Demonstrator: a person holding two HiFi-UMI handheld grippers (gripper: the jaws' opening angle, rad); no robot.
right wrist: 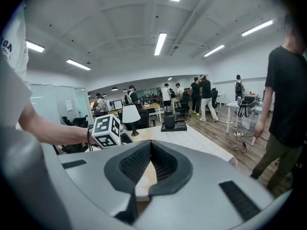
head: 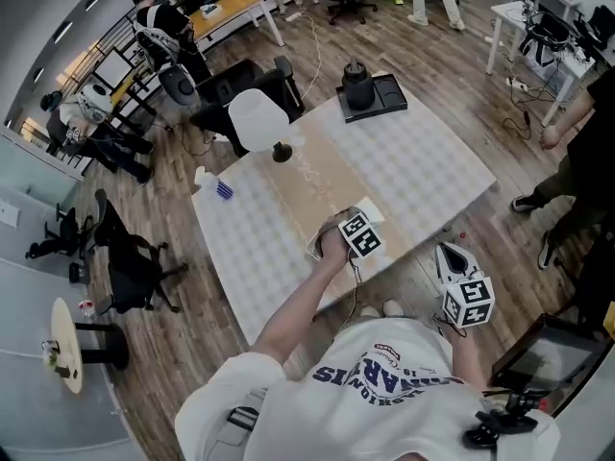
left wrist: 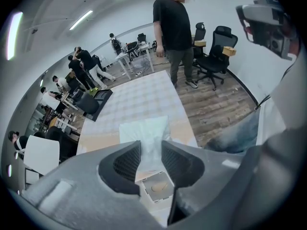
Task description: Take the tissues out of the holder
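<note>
My L gripper (left wrist: 151,150) pinches a white tissue (left wrist: 146,128) that fans out beyond the fingertips, prob. drawn clear of the square holder (left wrist: 156,187) just behind them, while my R gripper (right wrist: 150,147) hangs empty, fingers pressed together.

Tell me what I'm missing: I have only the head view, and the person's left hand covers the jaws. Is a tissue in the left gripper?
Observer: Yes. In the left gripper view, the left gripper is closed on a white tissue that stands up past its jaws.
Operator: And the holder?
Observer: A square grey box, likely the holder, sits right below those jaws, and the tissue runs down toward it.
Operator: Right gripper?
Observer: In its own view, the right gripper has its jaw tips together, with nothing between them.
</note>
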